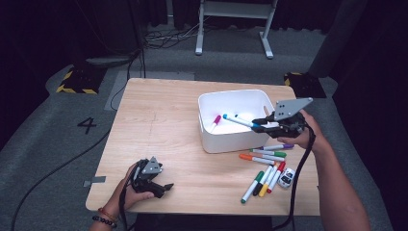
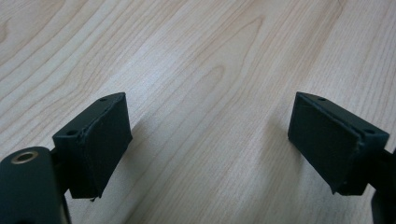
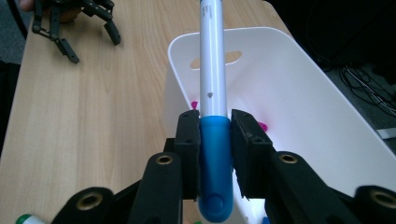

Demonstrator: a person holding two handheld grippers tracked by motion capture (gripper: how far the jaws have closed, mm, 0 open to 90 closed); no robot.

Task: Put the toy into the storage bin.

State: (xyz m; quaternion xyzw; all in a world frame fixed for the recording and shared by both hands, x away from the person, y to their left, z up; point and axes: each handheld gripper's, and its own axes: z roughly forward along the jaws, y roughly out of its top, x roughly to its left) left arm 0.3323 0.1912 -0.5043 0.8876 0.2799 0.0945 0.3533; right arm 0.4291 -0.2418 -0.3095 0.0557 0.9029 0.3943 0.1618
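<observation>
Right gripper (image 1: 260,126) clamped on blue marker (image 3: 214,154) by its capped end, held over the near-right rim of the white bin (image 1: 226,142); a pink marker (image 1: 215,121) lies inside. Left gripper (image 1: 161,188) rests well left of the bin, jaws spread wide, nothing between them.

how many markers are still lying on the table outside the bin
7, all right of or below the bin: purple, green, orange fanned by its front corner; red, blue, yellow, green nearer the edge. The crowded group may hide another.
</observation>
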